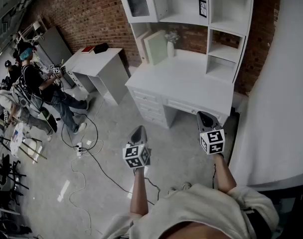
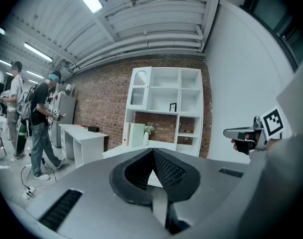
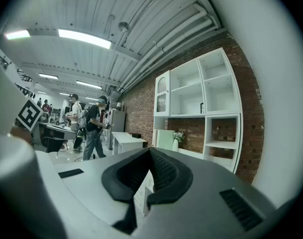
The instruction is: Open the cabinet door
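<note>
Cabinet door point(image 1: 137, 3): sitting shut at the upper left of the white hutch point(image 1: 219, 39), above the desk point(image 1: 191, 86).
Progress: looking not yet begun; approaching, gripping and swinging the door out are all waiting to be done.
Left gripper point(image 1: 139, 129): hovering well short of the desk, jaws pressing together on nothing.
Right gripper point(image 1: 204, 115): hovering by the desk's front edge, jaws meeting, carrying nothing.
Open room: bare floor point(image 1: 111, 133) is lying ahead of the desk.
Edges: white wall point(image 1: 283, 103) is crowding the right; cables point(image 1: 91, 156) are trailing left.
</note>
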Motion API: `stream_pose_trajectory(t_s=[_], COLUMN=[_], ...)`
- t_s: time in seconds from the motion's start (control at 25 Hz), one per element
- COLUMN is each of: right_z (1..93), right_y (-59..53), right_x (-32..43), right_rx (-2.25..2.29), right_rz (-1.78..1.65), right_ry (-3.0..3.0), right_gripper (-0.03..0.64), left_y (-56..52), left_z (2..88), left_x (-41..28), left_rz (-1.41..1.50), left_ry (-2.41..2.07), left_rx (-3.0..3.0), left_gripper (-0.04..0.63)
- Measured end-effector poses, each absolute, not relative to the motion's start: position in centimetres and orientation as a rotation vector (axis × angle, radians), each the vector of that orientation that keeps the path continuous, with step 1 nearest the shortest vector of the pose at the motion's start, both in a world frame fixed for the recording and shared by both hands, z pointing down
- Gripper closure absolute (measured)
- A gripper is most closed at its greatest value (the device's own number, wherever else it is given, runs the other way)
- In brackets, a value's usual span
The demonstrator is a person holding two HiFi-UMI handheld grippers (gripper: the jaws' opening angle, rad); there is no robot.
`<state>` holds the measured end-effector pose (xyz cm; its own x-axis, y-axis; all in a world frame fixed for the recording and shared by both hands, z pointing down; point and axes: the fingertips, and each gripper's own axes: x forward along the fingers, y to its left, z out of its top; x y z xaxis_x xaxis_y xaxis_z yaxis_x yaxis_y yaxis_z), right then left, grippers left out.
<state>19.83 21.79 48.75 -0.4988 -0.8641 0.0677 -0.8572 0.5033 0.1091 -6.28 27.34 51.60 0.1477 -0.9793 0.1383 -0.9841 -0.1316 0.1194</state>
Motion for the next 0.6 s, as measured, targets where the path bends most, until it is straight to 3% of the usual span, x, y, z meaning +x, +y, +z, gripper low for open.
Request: stream_pose_trajectory(t_s=[0.6], right_z=[48.9], right_y=[21.2], right_x=[21.1], right_rx=[1.499], right_rz=[-0.094], right_ry=[-2.63], right_gripper=[0.604], left_y=[27.2], left_z=[52.0], left_x=[-5.3], left_rz=[0.051], left_ry=[-1.958], left_rx=[2.223], left_gripper=[0.569])
